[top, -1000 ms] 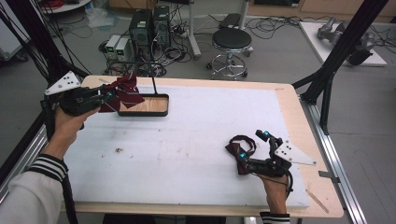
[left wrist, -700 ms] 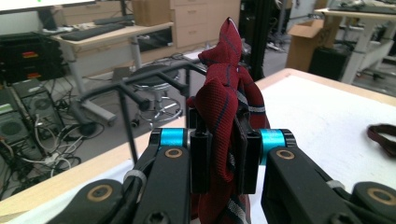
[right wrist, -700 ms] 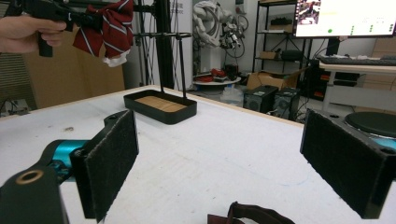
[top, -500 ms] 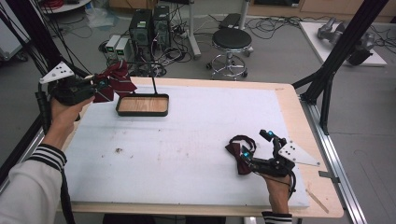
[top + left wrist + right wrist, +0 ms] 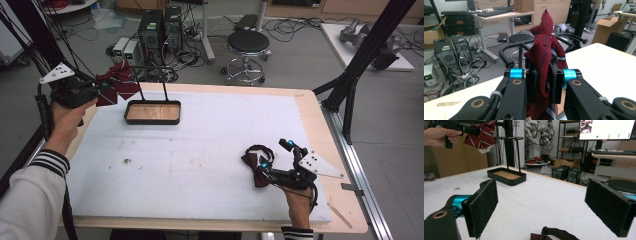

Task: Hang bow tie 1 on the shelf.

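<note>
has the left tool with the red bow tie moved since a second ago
Yes. In the high view the left tool with the red bow tie has drifted left and slightly back, away from the stand's wooden tray, which has stayed put.

I see a grey floor beyond the table, strewn with cables (image 5: pixel 300 27). Two computer towers (image 5: pixel 161 27) stand by a round black stool (image 5: pixel 248 42). Behind are wooden desks (image 5: pixel 504 16), cardboard boxes (image 5: pixel 607 26) and a lit monitor (image 5: pixel 606 128).

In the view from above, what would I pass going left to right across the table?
Left gripper holding a striped red bow tie → black stand with wooden tray → second bow tie lying flat → right gripper.
</note>
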A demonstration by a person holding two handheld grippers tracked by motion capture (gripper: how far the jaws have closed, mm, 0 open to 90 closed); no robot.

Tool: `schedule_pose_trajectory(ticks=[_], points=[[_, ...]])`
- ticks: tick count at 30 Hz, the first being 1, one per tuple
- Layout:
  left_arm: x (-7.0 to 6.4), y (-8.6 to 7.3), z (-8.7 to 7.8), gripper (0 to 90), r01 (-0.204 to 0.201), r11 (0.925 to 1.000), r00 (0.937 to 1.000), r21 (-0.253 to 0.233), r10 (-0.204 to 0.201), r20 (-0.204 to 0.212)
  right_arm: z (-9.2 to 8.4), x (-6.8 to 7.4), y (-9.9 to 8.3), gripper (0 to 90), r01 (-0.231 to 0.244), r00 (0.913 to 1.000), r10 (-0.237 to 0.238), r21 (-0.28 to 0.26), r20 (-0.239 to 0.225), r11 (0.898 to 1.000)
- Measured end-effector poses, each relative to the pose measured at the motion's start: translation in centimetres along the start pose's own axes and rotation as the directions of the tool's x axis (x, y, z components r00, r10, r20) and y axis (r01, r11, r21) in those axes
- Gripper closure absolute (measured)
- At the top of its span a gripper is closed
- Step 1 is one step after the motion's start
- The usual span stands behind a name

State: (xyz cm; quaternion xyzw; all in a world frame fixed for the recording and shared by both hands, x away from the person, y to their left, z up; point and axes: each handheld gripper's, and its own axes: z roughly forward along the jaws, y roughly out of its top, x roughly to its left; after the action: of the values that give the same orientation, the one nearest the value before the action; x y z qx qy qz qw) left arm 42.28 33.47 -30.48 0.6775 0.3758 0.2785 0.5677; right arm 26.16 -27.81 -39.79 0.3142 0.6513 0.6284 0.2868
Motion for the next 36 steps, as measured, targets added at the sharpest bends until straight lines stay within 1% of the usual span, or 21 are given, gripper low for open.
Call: schedule_pose_trajectory(ticks=[1,4,5,6,8,9,10,11,12,13,14,18,20,23,26,27,28,30,33,35,36], points=[[0.0,0.0,0.0,79.5,0.000,1.0000,1.0000,0.000,0.000,0.000,0.0,-0.1,0.0,10.7,0.006,1.0000,-0.006,-0.003,0.001,1.000],[0.4,0.2,0.4,79.5,0.006,0.9999,0.9997,0.008,-0.006,-0.022,-0.1,-0.1,0.0,10.7,0.012,0.9999,-0.012,-0.006,0.008,1.000],[0.4,0.2,0.4,79.5,0.006,0.9999,0.9997,0.008,-0.006,-0.022,-0.1,-0.1,0.0,10.7,0.010,0.9999,-0.010,-0.006,0.007,1.000],[0.6,0.3,0.5,79.5,0.014,0.9999,0.9996,-0.006,-0.014,-0.025,-0.1,-0.2,0.0,10.7,0.014,0.9999,-0.014,-0.006,0.008,1.000],[0.8,0.3,0.6,79.5,0.027,0.9996,0.9991,-0.009,-0.028,-0.031,-0.1,-0.1,0.0,10.7,0.010,0.9999,-0.010,0.000,0.005,1.000],[0.8,0.3,0.6,79.5,0.027,0.9996,0.9991,-0.009,-0.028,-0.031,-0.1,-0.1,0.0,10.7,0.010,0.9999,-0.010,0.000,0.005,1.000],[0.9,0.4,0.9,79.5,0.010,0.9999,0.9988,0.012,-0.010,-0.049,-0.1,-0.1,0.0,10.7,0.014,0.9999,-0.014,0.003,0.004,1.000],[0.9,0.4,0.9,79.5,0.010,0.9999,0.9988,0.012,-0.010,-0.049,-0.1,-0.1,0.0,10.7,0.014,0.9999,-0.014,0.003,0.004,1.000],[1.1,0.4,1.0,79.5,0.023,0.9997,0.9981,0.002,-0.023,-0.057,0.0,-0.1,0.0,10.7,0.015,0.9999,-0.015,0.007,0.004,1.000],[1.1,0.4,1.0,79.5,0.023,0.9997,0.9981,0.002,-0.023,-0.057,0.0,-0.1,0.0,10.7,0.017,0.9998,-0.018,0.007,0.004,1.000],[1.4,0.4,1.0,79.5,0.031,0.9995,0.9970,-0.008,-0.031,-0.071,0.1,-0.1,0.0,10.7,0.022,0.9997,-0.022,0.009,0.006,1.000],[1.8,0.3,0.8,79.5,0.038,0.9992,0.9960,-0.009,-0.039,-0.080,0.1,-0.1,-0.1,10.7,0.019,0.9998,-0.019,0.014,0.005,1.000],[1.9,0.3,0.7,79.5,0.033,0.9994,0.9955,-0.003,-0.033,-0.089,0.1,-0.1,-0.1,10.7,0.023,0.9997,-0.023,0.014,0.009,1.000],[2.0,0.3,0.5,79.5,0.034,0.9994,0.9953,-0.004,-0.035,-0.091,0.1,-0.1,-0.1,10.7,0.020,0.9998,-0.020,0.016,0.007,1.000],[1.9,0.3,0.3,79.5,0.028,0.9995,0.9975,-0.015,-0.029,-0.064,0.2,-0.1,-0.1,10.7,0.024,0.9997,-0.024,0.017,0.007,1.000],[1.9,0.3,0.3,79.5,0.028,0.9995,0.9975,-0.015,-0.029,-0.064,0.2,0.0,-0.1,10.7,0.020,0.9998,-0.020,0.020,0.007,1.000],[1.8,0.3,0.2,79.5,0.016,0.9998,0.9984,-0.014,-0.017,-0.053,0.2,0.0,-0.1,10.7,0.021,0.9997,-0.021,0.021,0.008,1.000],[1.6,0.4,0.1,79.5,0.015,0.9997,0.9989,-0.020,-0.015,-0.045,0.2,0.0,-0.1,10.7,0.022,0.9997,-0.022,0.021,0.009,1.000],[1.4,0.4,0.0,79.5,0.008,0.9998,0.9991,-0.018,-0.009,-0.041,0.2,0.1,-0.1,10.7,0.022,0.9997,-0.022,0.022,0.007,1.000],[1.3,0.5,-0.1,79.5,-0.001,0.9999,0.9989,-0.011,0.001,-0.047,0.2,0.1,-0.1,10.7,0.022,0.9997,-0.022,0.022,0.006,1.000],[1.4,0.6,-0.2,79.5,0.000,0.9999,0.9987,-0.016,-0.001,-0.052,0.2,0.1,-0.1,10.7,0.028,0.9996,-0.028,0.019,0.007,0.999]])
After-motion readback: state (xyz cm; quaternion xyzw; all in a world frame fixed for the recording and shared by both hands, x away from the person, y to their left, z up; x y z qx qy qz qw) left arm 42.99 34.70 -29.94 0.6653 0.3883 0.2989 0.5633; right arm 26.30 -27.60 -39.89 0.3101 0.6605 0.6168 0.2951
